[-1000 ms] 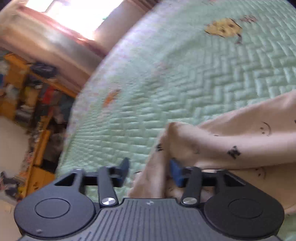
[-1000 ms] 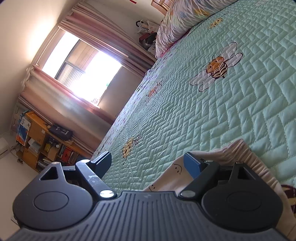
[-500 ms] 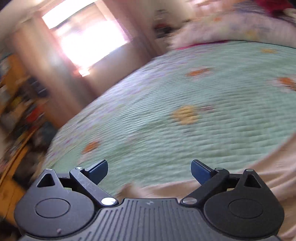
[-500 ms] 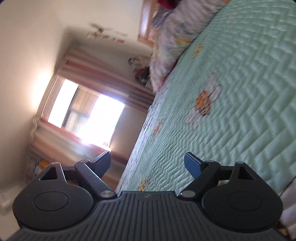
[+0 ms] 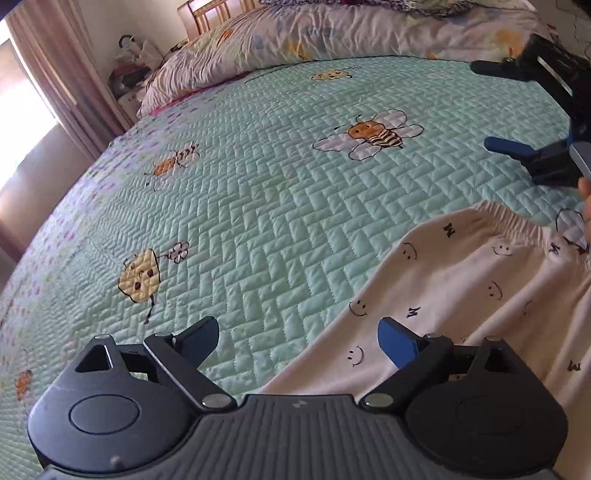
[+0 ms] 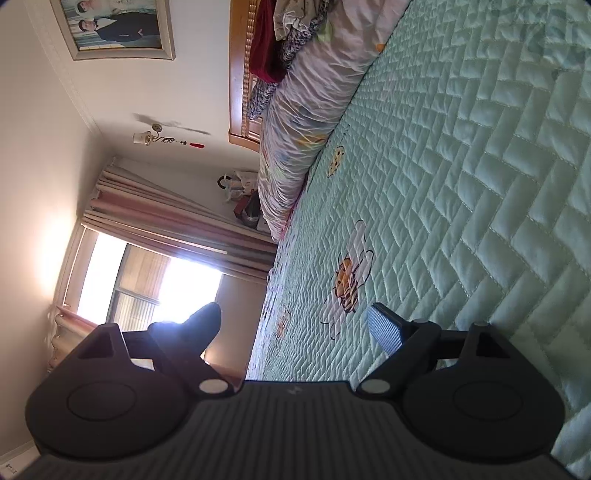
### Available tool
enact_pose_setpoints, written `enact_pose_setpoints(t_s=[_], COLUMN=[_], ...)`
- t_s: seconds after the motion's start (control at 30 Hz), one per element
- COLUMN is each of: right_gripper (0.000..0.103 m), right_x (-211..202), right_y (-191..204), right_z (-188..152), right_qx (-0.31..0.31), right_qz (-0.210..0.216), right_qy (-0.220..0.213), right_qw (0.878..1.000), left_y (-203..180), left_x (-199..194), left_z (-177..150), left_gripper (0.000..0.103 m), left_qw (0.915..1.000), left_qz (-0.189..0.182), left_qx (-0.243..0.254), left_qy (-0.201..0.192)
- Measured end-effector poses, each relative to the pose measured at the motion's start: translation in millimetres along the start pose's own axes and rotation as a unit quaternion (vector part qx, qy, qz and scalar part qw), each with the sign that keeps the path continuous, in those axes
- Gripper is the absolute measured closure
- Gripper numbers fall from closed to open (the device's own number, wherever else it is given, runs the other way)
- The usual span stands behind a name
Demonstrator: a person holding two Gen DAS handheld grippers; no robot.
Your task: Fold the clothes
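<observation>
Cream pants [image 5: 461,280] lie flat on quilt [image 5: 258,206] just ahead-right of left tongs [image 5: 299,339], closing slightly w/ nothing gripped; right tongs [image 6: 295,325] wide, empty; folding looks barely started.

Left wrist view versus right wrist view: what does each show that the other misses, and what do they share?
Only the left wrist view shows the cream smiley-print garment lying on the quilt with its elastic waistband toward the far side, plus the right claw hovering open above the bed. The left claw is closing slightly, its pads pressing on nothing.

Only the right wrist view shows the framed picture, the ceiling lamp and the wooden headboard.

Both show the green bee-print quilt, the floral duvet and the pink curtains.
</observation>
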State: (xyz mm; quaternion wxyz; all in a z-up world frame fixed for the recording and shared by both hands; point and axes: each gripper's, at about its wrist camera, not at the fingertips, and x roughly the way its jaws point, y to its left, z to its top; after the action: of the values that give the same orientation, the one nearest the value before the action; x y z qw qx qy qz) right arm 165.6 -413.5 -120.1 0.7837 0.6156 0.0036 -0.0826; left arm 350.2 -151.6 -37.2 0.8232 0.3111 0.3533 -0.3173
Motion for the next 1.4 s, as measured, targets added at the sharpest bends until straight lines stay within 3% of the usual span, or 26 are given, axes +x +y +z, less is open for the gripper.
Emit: enact_pose_setpoints(t_s=[0.2,0.4,0.53,0.67,0.73,0.9,0.97,1.17,1.4], right_gripper=[0.016,0.016,0.016,0.016,0.016,0.016,0.016,0.016,0.015], right_x=[0,2,4,6,7,9,9,9,11], right_y=[-2,-2,-2,-1,-1,0,0,-1,2], right_z=[-1,-3,-3,-3,-3,-3,-3,-2,-4], right_qx=[-0.007,-0.016,-0.019,-0.025,-0.027,-0.033,-0.035,-0.036,-0.048], right_qz=[-0.002,-0.004,-0.004,-0.005,-0.005,-0.008,-0.008,-0.006,-0.013], right_qy=[0.001,0.002,0.004,0.006,0.007,0.01,0.011,0.015,0.017], right_qw=[1.0,1.0,1.0,1.0,1.0,0.999,0.999,0.999,0.999], left_y=[3,11,31,36,34,9,-1,-9,7], left_x=[25,40,55,61,58,39,35,29,41], left_z=[-4,-2,-2,-1,-3,-3,-5,1,38], left_gripper=[0.025,0.025,0.025,0.025,0.029,0.081,0.092,0.098,0.099], left_qw=[0.9983,0.995,0.9856,0.9817,0.9827,0.9872,0.9891,0.9941,0.9987], left_qz=[-0.044,-0.088,-0.144,-0.162,-0.16,-0.152,-0.143,-0.106,-0.04], left_qx=[0.011,-0.004,-0.051,-0.06,-0.057,-0.018,-0.007,0.015,0.018], left_qy=[0.037,0.048,0.071,0.08,0.074,0.044,0.035,0.019,-0.026])
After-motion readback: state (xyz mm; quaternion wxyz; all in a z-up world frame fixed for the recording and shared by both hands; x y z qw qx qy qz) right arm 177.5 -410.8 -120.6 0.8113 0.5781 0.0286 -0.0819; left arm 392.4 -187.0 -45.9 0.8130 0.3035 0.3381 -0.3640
